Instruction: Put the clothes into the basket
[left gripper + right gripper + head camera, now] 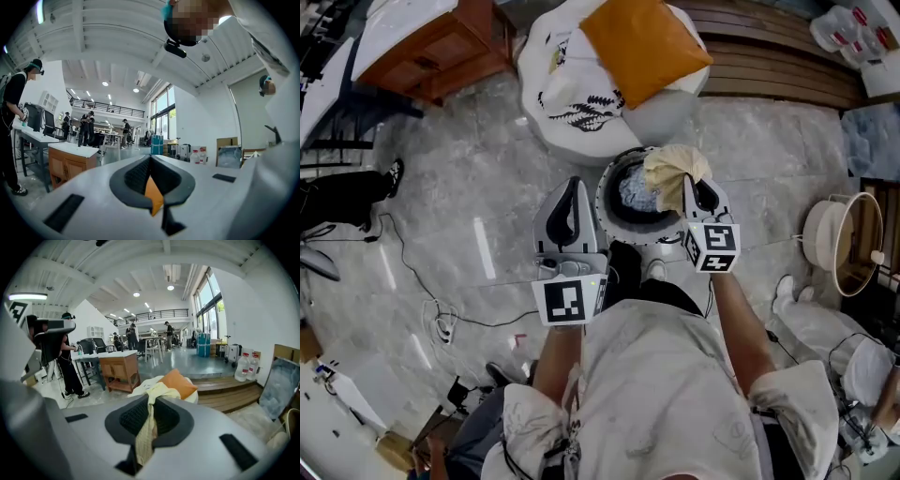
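Our right tongs pinch a pale yellow cloth above the basket rim (a grey garment lies inside); our left tongs are closed, empty.

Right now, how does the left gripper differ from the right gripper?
The right gripper is shut on a pale yellow cloth; the left gripper is shut with nothing in it. The right gripper is over the rim of the basket; the left gripper is beside that basket, at its left in the head view. Both have jaws closed.

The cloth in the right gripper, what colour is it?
Pale yellow cloth, clearest in the right gripper view.
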